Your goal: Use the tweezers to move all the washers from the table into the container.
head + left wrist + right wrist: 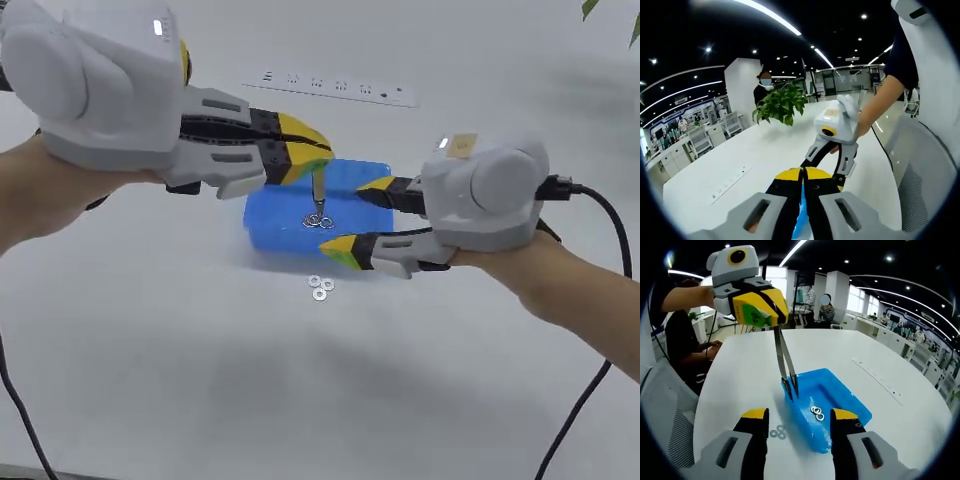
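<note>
In the head view the upper part of the thin metal tweezers (318, 197) was hidden behind the yellow-tipped left gripper (320, 160), and a near corner of the shallow blue plastic container (272, 225) was covered by the right gripper (352, 217). The small silver washers (320, 288) just outside it were too small to be counted surely.

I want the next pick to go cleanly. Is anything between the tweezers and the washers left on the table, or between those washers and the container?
Only the near wall of the container separates the tips of the tweezers, over it, from the table washers. The right gripper, open, has a jaw close beside that path, not across it.
</note>
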The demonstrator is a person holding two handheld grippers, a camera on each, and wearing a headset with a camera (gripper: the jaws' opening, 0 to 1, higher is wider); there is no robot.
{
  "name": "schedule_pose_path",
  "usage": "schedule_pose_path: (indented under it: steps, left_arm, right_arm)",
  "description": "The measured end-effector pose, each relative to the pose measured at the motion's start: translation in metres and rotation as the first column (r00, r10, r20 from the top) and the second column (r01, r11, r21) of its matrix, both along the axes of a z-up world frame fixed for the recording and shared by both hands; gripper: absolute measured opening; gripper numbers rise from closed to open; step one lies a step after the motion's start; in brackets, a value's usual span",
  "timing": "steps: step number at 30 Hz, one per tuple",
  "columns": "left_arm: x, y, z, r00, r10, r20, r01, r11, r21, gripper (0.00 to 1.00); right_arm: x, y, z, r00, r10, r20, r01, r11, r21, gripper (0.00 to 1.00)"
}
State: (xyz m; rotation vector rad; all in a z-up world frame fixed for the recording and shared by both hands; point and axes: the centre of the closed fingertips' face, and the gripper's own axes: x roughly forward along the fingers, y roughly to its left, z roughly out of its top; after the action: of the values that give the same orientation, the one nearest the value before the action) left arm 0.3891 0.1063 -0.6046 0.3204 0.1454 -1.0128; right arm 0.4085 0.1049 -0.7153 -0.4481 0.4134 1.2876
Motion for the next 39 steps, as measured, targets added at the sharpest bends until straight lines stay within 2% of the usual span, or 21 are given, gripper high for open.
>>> schedule_pose_path:
  steps: [5, 10, 12, 13, 18, 21, 23, 26, 35, 37, 39]
  left_arm:
    - [-0.008, 0.000, 0.001, 1.000, 0.001, 0.013, -0.001, 1.000, -0.007, 0.04]
    - [-0.020, -0.002, -0.004, 1.000, -0.001, 0.006, 0.001, 1.000, -0.011, 0.04]
    - [-0.024, -0.003, -0.004, 1.000, 0.001, -0.012, -0.002, 0.998, -0.064, 0.04]
    - [-0.025, -0.002, -0.004, 1.000, 0.003, -0.015, -0.005, 0.997, -0.077, 0.04]
    - [-0.034, -0.004, -0.014, 1.000, 0.004, -0.021, -0.005, 0.998, -0.063, 0.04]
    - [-0.038, -0.004, -0.017, 1.000, 0.001, -0.022, -0.003, 0.996, -0.089, 0.04]
    - [-0.039, -0.003, -0.024, 1.000, 0.009, -0.023, -0.011, 0.996, -0.086, 0.04]
    - [-0.041, -0.003, -0.036, 0.999, 0.009, -0.041, -0.012, 0.997, -0.079, 0.04]
    - [-0.042, -0.010, -0.061, 0.997, -0.010, -0.074, 0.005, 0.998, -0.068, 0.04]
    - [-0.041, -0.010, -0.064, 0.999, -0.012, -0.048, 0.009, 0.998, -0.059, 0.04]
    - [-0.039, -0.010, -0.066, 0.999, -0.006, -0.052, 0.003, 0.998, -0.063, 0.04]
  right_arm:
    - [-0.010, -0.009, -0.007, 1.000, -0.002, -0.004, 0.002, 1.000, -0.014, 0.63]
    - [-0.020, -0.019, -0.009, 1.000, 0.004, -0.009, -0.004, 1.000, -0.011, 0.70]
    - [-0.025, -0.021, -0.008, 1.000, 0.020, -0.014, -0.020, 1.000, -0.003, 0.75]
    - [-0.030, -0.023, -0.008, 0.999, 0.032, -0.014, -0.032, 0.999, 0.000, 0.77]
    - [-0.044, -0.029, -0.011, 0.997, 0.073, -0.027, -0.073, 0.997, 0.005, 0.87]
    - [-0.052, -0.033, -0.017, 0.994, 0.098, -0.044, -0.098, 0.995, -0.004, 0.92]
    - [-0.059, -0.036, -0.020, 0.992, 0.113, -0.053, -0.114, 0.994, -0.008, 0.94]
    - [-0.066, -0.039, -0.025, 0.989, 0.127, -0.080, -0.129, 0.992, -0.009, 1.00]
    - [-0.079, -0.050, -0.039, 0.979, 0.163, -0.120, -0.168, 0.985, -0.034, 1.00]
    - [-0.078, -0.051, -0.039, 0.980, 0.152, -0.131, -0.156, 0.988, -0.021, 1.00]
    - [-0.079, -0.052, -0.039, 0.979, 0.151, -0.136, -0.154, 0.988, -0.014, 1.00]
